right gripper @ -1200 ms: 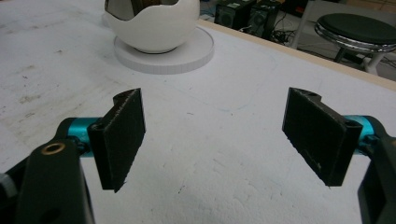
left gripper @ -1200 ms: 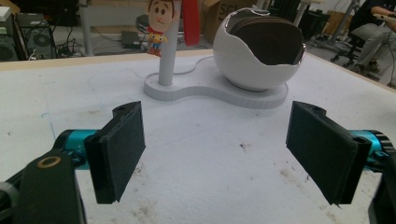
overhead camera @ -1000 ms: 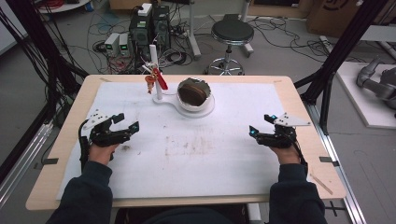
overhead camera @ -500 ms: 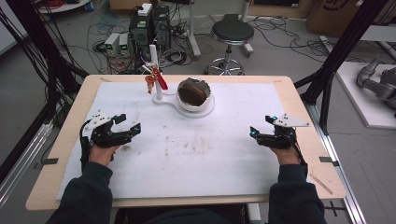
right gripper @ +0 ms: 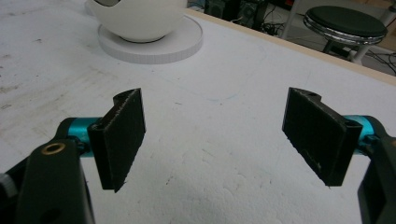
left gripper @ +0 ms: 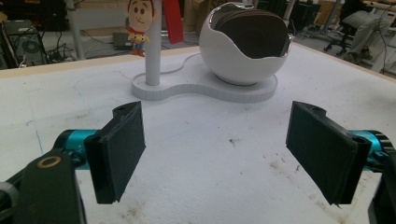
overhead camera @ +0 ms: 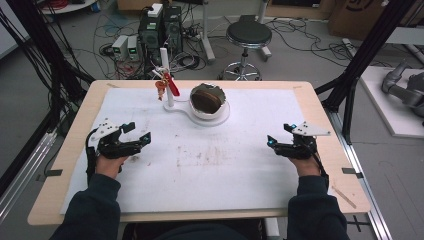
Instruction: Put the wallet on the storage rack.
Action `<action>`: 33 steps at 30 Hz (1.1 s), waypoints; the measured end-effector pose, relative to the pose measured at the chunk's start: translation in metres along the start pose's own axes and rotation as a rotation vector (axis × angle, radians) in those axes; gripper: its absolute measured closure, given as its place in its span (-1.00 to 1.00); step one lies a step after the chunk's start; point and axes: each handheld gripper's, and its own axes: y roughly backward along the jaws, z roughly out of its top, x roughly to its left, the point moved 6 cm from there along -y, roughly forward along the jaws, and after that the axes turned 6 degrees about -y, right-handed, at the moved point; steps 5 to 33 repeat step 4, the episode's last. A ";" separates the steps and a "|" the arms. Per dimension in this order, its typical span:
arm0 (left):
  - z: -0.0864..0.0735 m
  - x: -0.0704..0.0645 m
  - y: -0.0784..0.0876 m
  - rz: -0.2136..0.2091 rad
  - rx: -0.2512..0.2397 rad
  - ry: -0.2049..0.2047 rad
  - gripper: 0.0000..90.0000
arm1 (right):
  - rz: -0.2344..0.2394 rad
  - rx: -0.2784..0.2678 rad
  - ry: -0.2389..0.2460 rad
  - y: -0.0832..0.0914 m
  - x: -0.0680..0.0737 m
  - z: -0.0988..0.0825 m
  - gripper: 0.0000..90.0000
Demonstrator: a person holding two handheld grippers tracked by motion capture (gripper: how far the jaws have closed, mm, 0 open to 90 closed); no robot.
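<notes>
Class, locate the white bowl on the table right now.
In the high view the bowl sits at the table's far middle, on a white base just right of the post, ahead of both claws.

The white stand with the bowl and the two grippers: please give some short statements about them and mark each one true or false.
1. The left gripper has its jaws wide apart and holds nothing. True.
2. The right gripper is shut on the red tag. False: its jaws are open and empty, and the red tag hangs at the post.
3. The white bowl sits on the same white base as the post. True.
4. The cartoon figure lies flat on the table near the person. False: it hangs beside the post at the far side.
5. Both grippers touch the bowl. False: both are apart from it.
</notes>
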 end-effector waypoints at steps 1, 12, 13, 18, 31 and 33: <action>0.000 0.000 0.000 0.000 0.000 0.000 -0.57 | 0.000 -0.003 0.000 0.000 0.000 0.000 -0.52; 0.000 0.001 0.000 0.003 -0.001 0.000 -0.57 | 0.004 -0.003 0.001 -0.001 -0.001 0.000 -0.52; 0.000 0.001 0.000 0.003 -0.001 0.000 -0.57 | 0.004 -0.003 0.001 -0.001 -0.001 0.000 -0.52; 0.000 0.001 0.000 0.003 -0.001 0.000 -0.57 | 0.004 -0.003 0.001 -0.001 -0.001 0.000 -0.52; 0.000 0.001 0.000 0.003 -0.001 0.000 -0.57 | 0.004 -0.003 0.001 -0.001 -0.001 0.000 -0.52; 0.000 0.001 0.000 0.003 -0.001 0.000 -0.57 | 0.004 -0.003 0.001 -0.001 -0.001 0.000 -0.52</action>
